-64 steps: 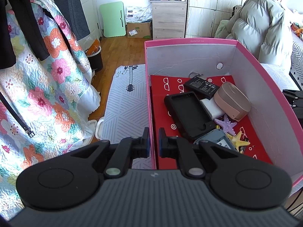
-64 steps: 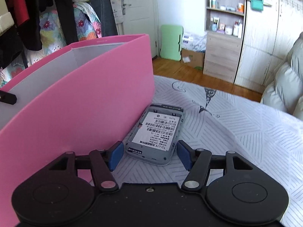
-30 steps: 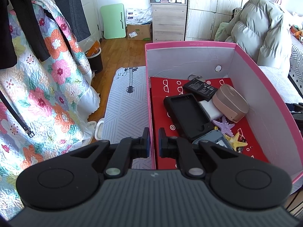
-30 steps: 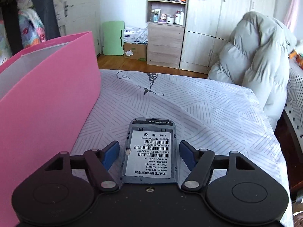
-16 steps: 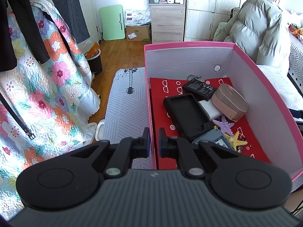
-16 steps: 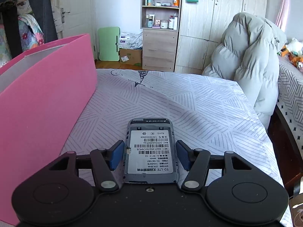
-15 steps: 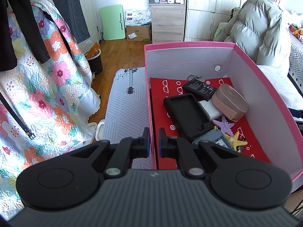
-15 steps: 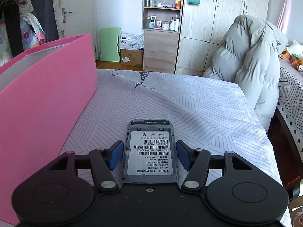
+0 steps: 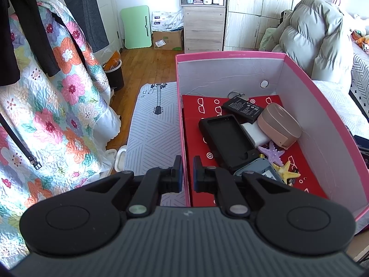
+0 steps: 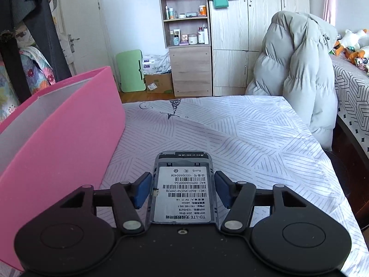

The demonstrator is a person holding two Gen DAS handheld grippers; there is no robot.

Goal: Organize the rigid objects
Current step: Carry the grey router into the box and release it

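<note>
The grey portable router (image 10: 183,191), label up, lies on the striped bedspread (image 10: 253,143) just right of the pink box (image 10: 57,138). It sits between my right claw (image 10: 183,190) pads, which have just been closing and look about touching its sides; I cannot tell if they grip. My left claw (image 9: 187,173) is pinched shut on the box's near-left wall.

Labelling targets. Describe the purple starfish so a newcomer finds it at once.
Look inside the pink box, on its red patterned floor near the right wall. The purple starfish lies between the tan case and the yellow starfish; it is the only lilac, five-armed thing there.
</note>
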